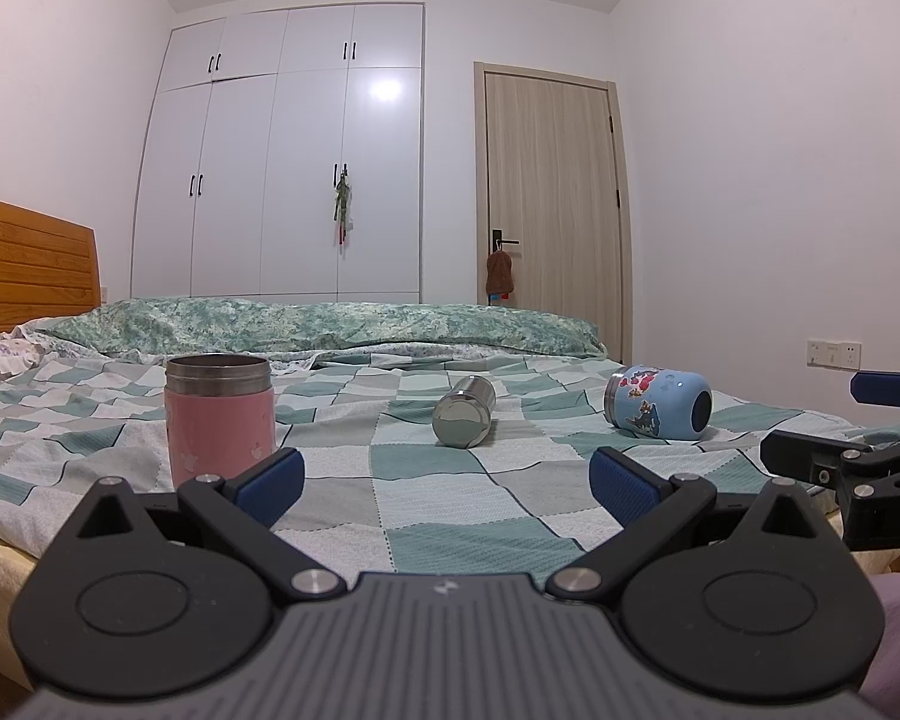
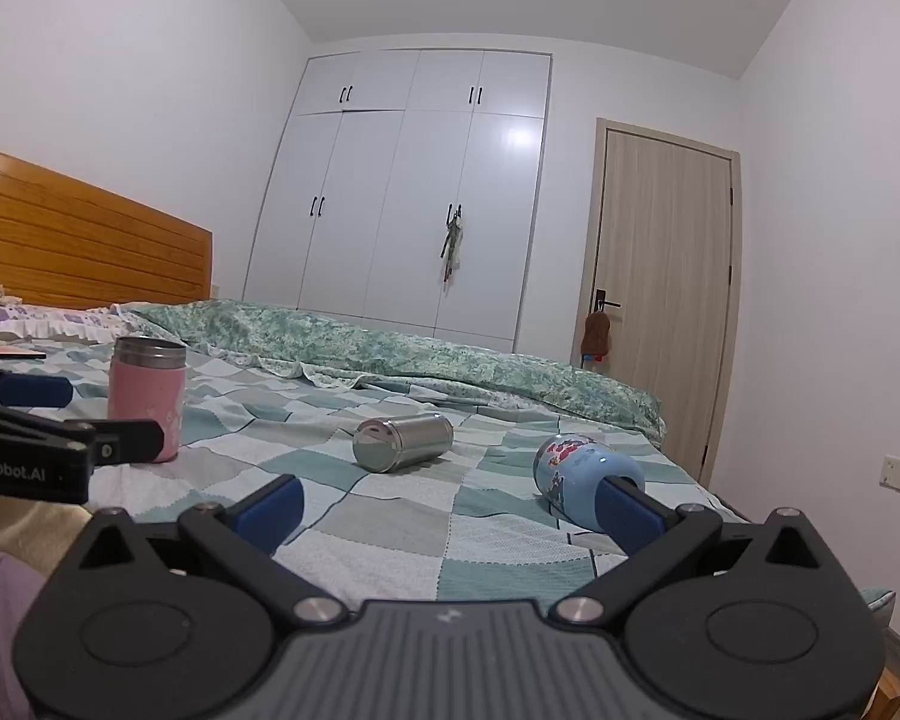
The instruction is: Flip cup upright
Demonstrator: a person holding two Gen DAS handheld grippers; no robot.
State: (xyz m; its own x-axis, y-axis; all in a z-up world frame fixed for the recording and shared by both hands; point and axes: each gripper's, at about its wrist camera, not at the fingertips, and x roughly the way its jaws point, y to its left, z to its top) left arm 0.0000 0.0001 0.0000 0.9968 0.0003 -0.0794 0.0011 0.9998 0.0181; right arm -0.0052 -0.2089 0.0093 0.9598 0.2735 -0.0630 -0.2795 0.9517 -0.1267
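A pink cup (image 1: pixel 219 417) with a steel rim stands upright on the checked bedspread at the left; it also shows in the right wrist view (image 2: pixel 145 396). A plain steel cup (image 1: pixel 465 412) lies on its side mid-bed, also in the right wrist view (image 2: pixel 402 433). A light blue cartoon cup (image 1: pixel 660 402) lies on its side at the right, also in the right wrist view (image 2: pixel 576 474). My left gripper (image 1: pixel 447 480) is open and empty near the bed's front edge. My right gripper (image 2: pixel 447 507) is open and empty, its right finger (image 2: pixel 627 510) just in front of the blue cup.
A rolled green patterned quilt (image 1: pixel 330 324) lies across the far side of the bed. A wooden headboard (image 1: pixel 30 264) stands at left. White wardrobe (image 1: pixel 282 168) and a wooden door (image 1: pixel 552 192) are behind. The bed's front edge is under both grippers.
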